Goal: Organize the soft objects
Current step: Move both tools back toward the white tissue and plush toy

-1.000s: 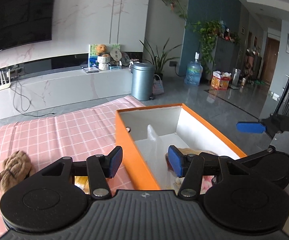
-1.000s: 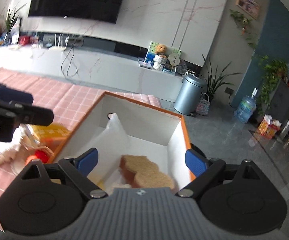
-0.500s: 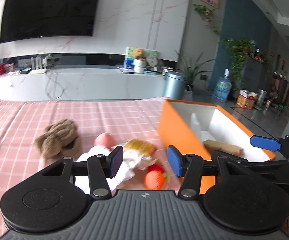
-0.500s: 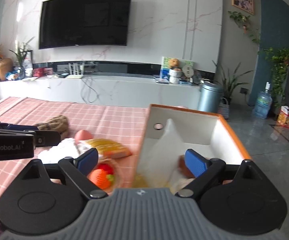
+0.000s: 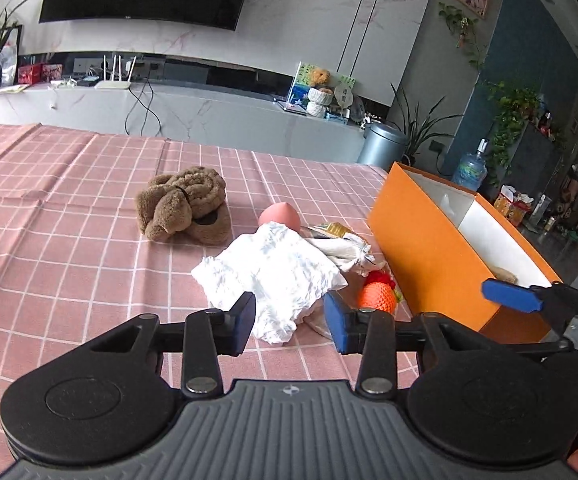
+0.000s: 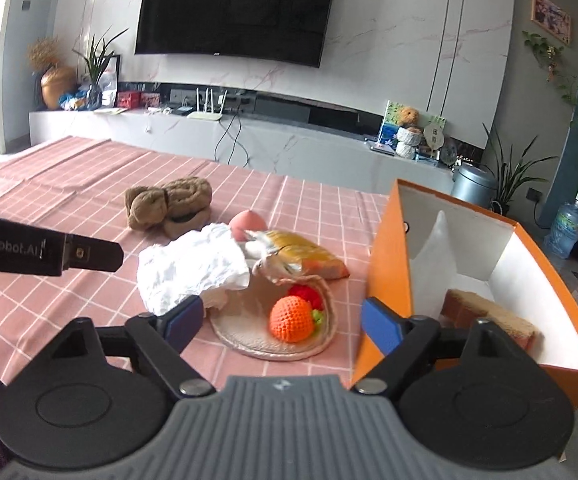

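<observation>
An orange box (image 5: 425,248) with a white inside stands at the right of the pink checked tablecloth (image 5: 69,216); it also shows in the right wrist view (image 6: 385,256), with a tan sponge-like block (image 6: 485,312) inside. A white crumpled cloth (image 5: 277,276) (image 6: 193,272), a brown plush toy (image 5: 185,204) (image 6: 165,204), a pink ball (image 5: 279,216), a snack bag (image 6: 301,256) and an orange knitted fruit (image 6: 291,320) on a woven tray (image 6: 249,336) lie left of the box. My left gripper (image 5: 289,320) is open, just short of the cloth. My right gripper (image 6: 283,322) is open and empty above the tray.
A TV wall and a long white console stand behind the table. A grey bin (image 6: 475,186), plants and a water bottle (image 6: 567,224) stand on the floor to the right. My left gripper's arm (image 6: 45,250) reaches in from the left in the right wrist view.
Both grippers have pulled back from over the box and swung left toward the pile of soft objects. Both stay open and empty.
</observation>
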{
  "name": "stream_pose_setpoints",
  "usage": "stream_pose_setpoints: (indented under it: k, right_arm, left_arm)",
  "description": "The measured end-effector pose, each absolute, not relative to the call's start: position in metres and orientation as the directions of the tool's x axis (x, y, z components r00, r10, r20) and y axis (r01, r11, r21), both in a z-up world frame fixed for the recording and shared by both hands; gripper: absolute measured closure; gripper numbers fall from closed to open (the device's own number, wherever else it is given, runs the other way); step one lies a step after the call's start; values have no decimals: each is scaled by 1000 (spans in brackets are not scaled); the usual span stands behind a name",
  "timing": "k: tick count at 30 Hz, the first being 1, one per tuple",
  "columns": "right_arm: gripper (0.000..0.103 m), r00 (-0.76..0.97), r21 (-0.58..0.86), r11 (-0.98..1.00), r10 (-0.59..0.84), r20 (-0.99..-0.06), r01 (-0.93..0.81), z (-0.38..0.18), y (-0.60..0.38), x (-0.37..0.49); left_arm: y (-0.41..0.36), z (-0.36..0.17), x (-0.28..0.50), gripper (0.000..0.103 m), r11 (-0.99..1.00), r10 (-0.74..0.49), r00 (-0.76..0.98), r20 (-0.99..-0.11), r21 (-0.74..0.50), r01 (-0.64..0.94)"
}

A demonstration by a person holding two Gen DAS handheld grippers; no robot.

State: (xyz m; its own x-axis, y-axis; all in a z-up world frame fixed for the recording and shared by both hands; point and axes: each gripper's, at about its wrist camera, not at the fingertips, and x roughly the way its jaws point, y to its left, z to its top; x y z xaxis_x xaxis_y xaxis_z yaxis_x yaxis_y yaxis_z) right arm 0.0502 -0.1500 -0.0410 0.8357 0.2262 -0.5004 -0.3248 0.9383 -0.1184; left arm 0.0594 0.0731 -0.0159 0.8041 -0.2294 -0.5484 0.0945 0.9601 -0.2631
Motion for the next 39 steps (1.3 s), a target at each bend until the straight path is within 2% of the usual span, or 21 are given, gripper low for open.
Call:
stream_pose_setpoints:
  k: [2,7,11,19,23,24,26,28,31,32,34,39]
  right_arm:
    - [25,833,-135,935,219,-508,-329,-45,-147,55]
    - [34,822,-152,932,203,-532,-329,-52,-141,74]
    - [36,820,-181,924,193,-540,-336,-57,-135,96]
    - [36,822,-222,916,167,-545,-333,-73,-120,116]
    - [43,817,-222,908,186,-545,-355,-86,-116,110]
    - [45,819,-224,907,190,-541,-358,-88,-116,108]
    - [46,823,-226,904,197,-533,-363,-90,-115,106]
    - [46,827,-222,904,207,-523,-367,-90,-115,105]
    - [48,822,-208,893,248,-513,-399,-89,-111,102]
    - [48,816,-203,887,265,-514,-416,-90,-108,101]
    - [49,798,-199,871,291,-528,-450,-93,-101,101]
    - [49,762,-185,853,312,-568,-488,-105,-87,110]
  left_arm:
    - [75,-21,60,44,956,-236,800,-552,-279,89]
    - [82,-35,75,40,936,-242,772,-587,-351,27]
    - [84,-47,94,34,926,-244,744,-622,-378,-12]
    - [87,-68,131,32,901,-216,703,-677,-416,-123]
    - [77,-75,143,33,926,-160,694,-702,-351,-142]
    - [74,-78,146,34,936,-141,686,-714,-321,-142]
    - [66,-82,148,55,956,-114,684,-720,-267,-122]
    - [57,-82,147,65,979,-59,683,-728,-177,-105]
    - [61,-81,144,77,977,-59,693,-718,-186,-108]
    - [63,-80,142,85,976,-62,699,-712,-190,-107]
    - [67,-74,136,89,976,-42,718,-695,-182,-119]
    - [88,-60,120,90,981,24,732,-681,-124,-148]
